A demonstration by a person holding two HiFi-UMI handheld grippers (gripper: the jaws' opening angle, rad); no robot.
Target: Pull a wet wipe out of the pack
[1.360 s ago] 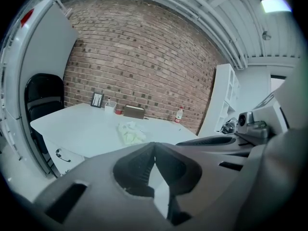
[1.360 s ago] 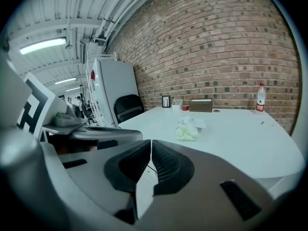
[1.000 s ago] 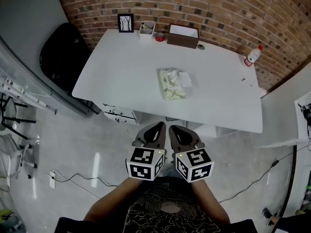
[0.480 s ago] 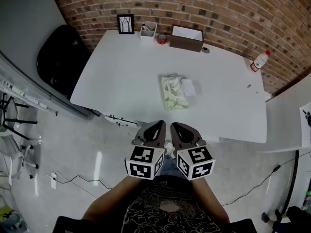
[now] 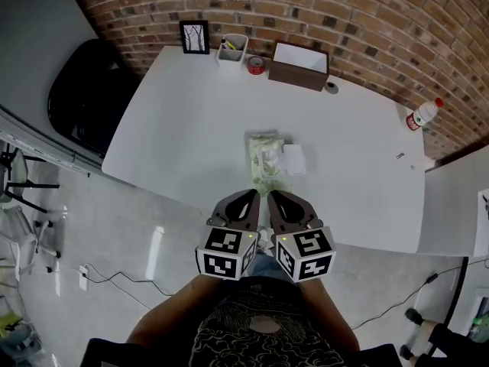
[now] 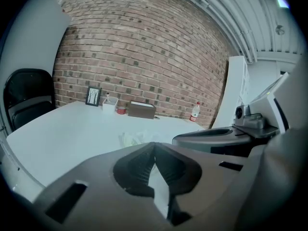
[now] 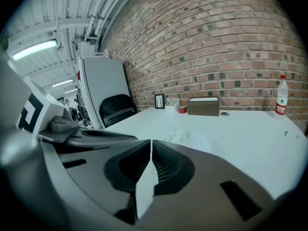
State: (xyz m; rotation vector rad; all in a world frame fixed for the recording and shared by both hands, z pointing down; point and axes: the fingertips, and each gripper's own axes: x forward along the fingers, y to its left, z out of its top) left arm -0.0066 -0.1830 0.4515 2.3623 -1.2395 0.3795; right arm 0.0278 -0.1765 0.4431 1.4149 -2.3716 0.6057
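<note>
A pale green and white wet wipe pack (image 5: 265, 154) lies near the middle of the white table (image 5: 183, 128), with its white lid flap (image 5: 293, 159) folded open to the right. The pack shows faintly in the left gripper view (image 6: 133, 138) and in the right gripper view (image 7: 185, 137). My left gripper (image 5: 250, 199) and right gripper (image 5: 274, 199) are side by side at the table's near edge, just short of the pack. Both are shut with nothing between the jaws.
Along the brick wall stand a small picture frame (image 5: 195, 37), a white holder (image 5: 231, 48), a red tape roll (image 5: 255, 66) and a brown box (image 5: 299, 63). A bottle (image 5: 422, 115) stands at the far right. A black chair (image 5: 84, 90) sits left of the table.
The view has moved forward toward the table. The grippers, earlier over the floor, now reach the table's near edge close to the pack. Both stay shut.
</note>
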